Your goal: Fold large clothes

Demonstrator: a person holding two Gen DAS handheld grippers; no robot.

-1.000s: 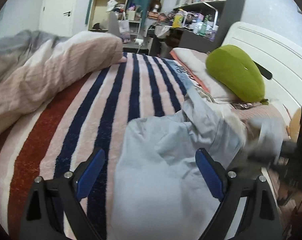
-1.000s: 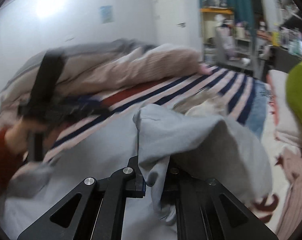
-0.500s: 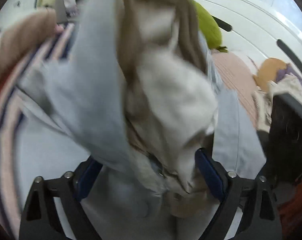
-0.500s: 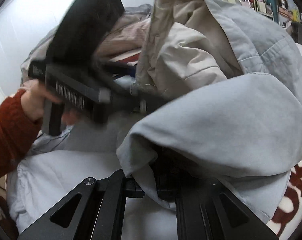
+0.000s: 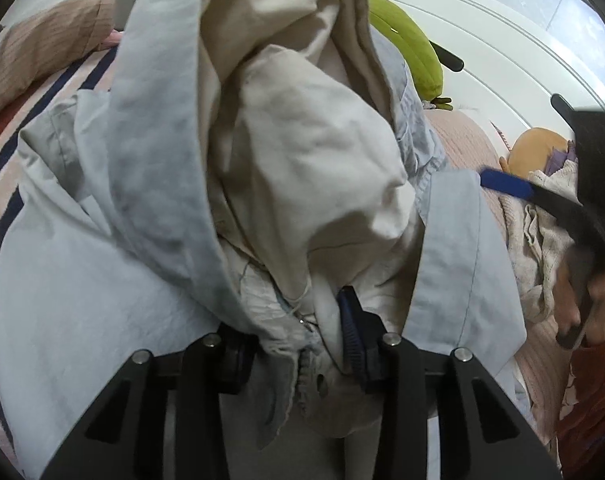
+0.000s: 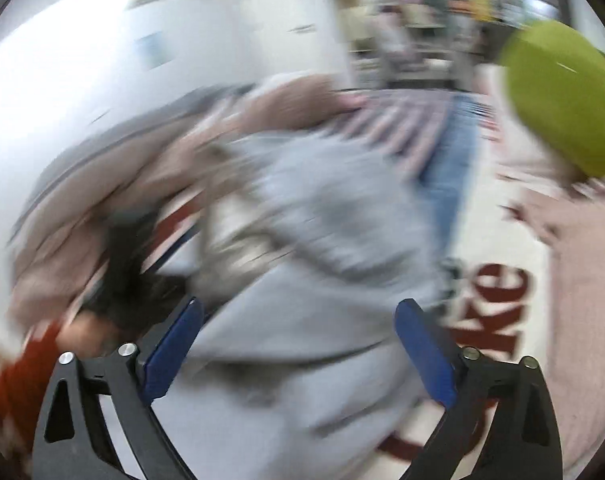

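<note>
A large pale blue-grey garment with a beige lining lies bunched on the striped bed. My left gripper is shut on a fold of the garment near its zipper edge, and the cloth rises in front of the camera. My right gripper is open and empty above the garment, which is blurred in the right wrist view. The right gripper also shows in the left wrist view at the right, held by a hand in a red sleeve.
A green plush pillow lies by the white headboard. A pink ribbed duvet is heaped at the left. The striped blanket covers the bed. Knitted clothes lie at the right.
My right gripper has let go of the garment, opened and swung away. My left gripper has closed on the garment's fold.
</note>
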